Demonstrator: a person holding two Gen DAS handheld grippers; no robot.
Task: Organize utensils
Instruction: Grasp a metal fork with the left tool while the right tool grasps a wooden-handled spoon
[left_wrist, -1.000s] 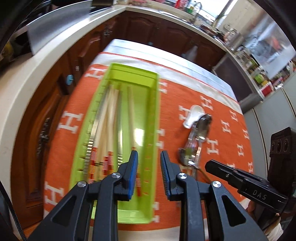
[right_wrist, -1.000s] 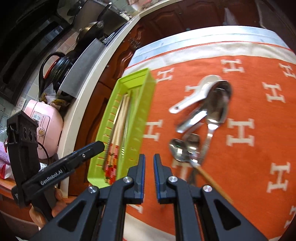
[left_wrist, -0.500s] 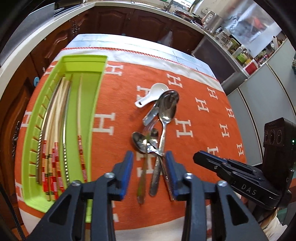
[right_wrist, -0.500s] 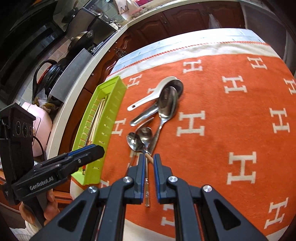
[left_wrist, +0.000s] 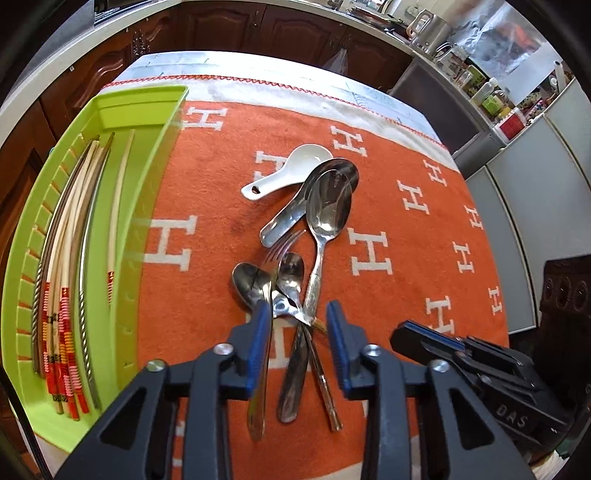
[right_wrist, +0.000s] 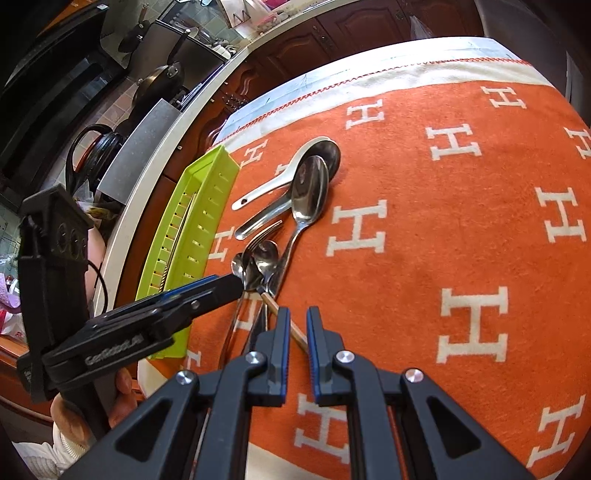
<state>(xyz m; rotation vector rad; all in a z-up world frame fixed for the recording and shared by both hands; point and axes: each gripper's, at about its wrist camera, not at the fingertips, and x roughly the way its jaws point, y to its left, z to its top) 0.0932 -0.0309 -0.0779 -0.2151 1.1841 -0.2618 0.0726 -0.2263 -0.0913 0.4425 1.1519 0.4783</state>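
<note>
1. Left wrist view: the left gripper (left_wrist: 298, 325) hangs low over the near end of the heap of cutlery (left_wrist: 295, 280), which lies on the orange cloth (left_wrist: 406, 229) to the right of the green tray (left_wrist: 147, 110). Its jaws are closing, with several handles between them; the pads do not look pressed on any one piece yet. The straddle suggests it is singling out a handle, and the fork (left_wrist: 284, 243) and small spoons (left_wrist: 291, 269) cross there, so more than one could be caught.
2. Same view: the chopsticks (left_wrist: 62, 280) lie lengthwise in the tray along its left side, probably so each kind of piece gets its own strip. The white ceramic spoon (left_wrist: 291, 170) and the big steel spoon (left_wrist: 328, 206) lie at the far end of the heap, further from the tray's near corner.
3. Right wrist view: the right gripper (right_wrist: 296, 332) has its jaws nearly together with only a narrow gap and nothing clamped. It sits just right of the heap, over a thin wooden-looking handle (right_wrist: 284, 317), well right of the tray; likely it waits while the other works.
4. Same view: the left gripper's tip reaches in from the tray side and meets a spoon bowl at the heap's near edge; whether it touches I cannot tell.
</note>
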